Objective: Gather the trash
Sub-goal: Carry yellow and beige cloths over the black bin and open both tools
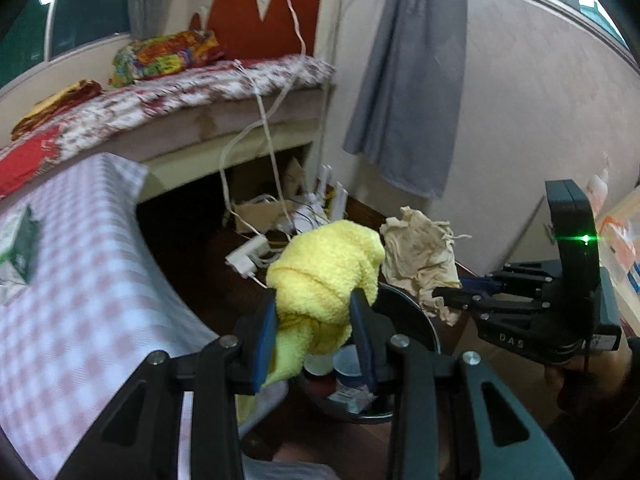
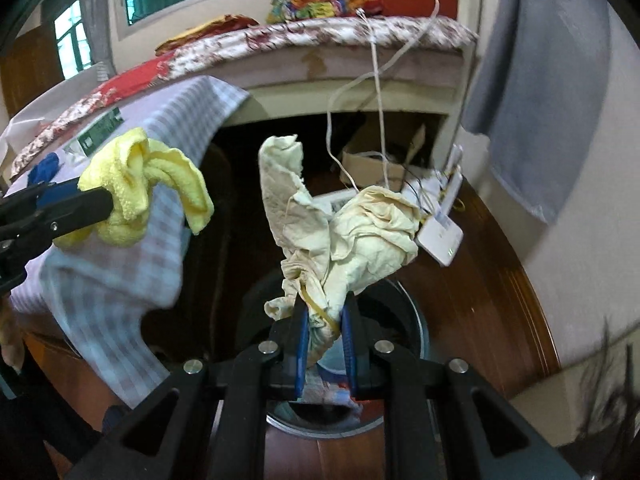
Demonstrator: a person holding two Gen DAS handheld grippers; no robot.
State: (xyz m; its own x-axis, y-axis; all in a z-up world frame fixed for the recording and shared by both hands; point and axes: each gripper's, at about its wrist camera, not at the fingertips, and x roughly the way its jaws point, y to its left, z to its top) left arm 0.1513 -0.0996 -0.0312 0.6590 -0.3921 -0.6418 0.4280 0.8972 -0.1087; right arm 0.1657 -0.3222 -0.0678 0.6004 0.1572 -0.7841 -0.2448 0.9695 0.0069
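Our left tongs are clenched on a bunched yellow terry cloth, their blue pads pressing it from both sides low in the centre of the left wrist view. Our right tongs are clamped nearly shut on a crumpled cream rag, which stands up from the jaws in the middle of the right wrist view.

Directly beneath both loads, toward the bottom centre of each view, sits a round dark bin on the reddish wooden floor; scraps and wrappers already lie inside it. We judge the pick-up done for these two pieces and the drop still ahead: neither cloth has been let go. A small green-and-white packet lies on the checked cloth of the worktop at the left edge of the left wrist view, perhaps still to be collected.

Both tongs tilt downward over the bin, side by side, the right one showing at the right edge of the left view.
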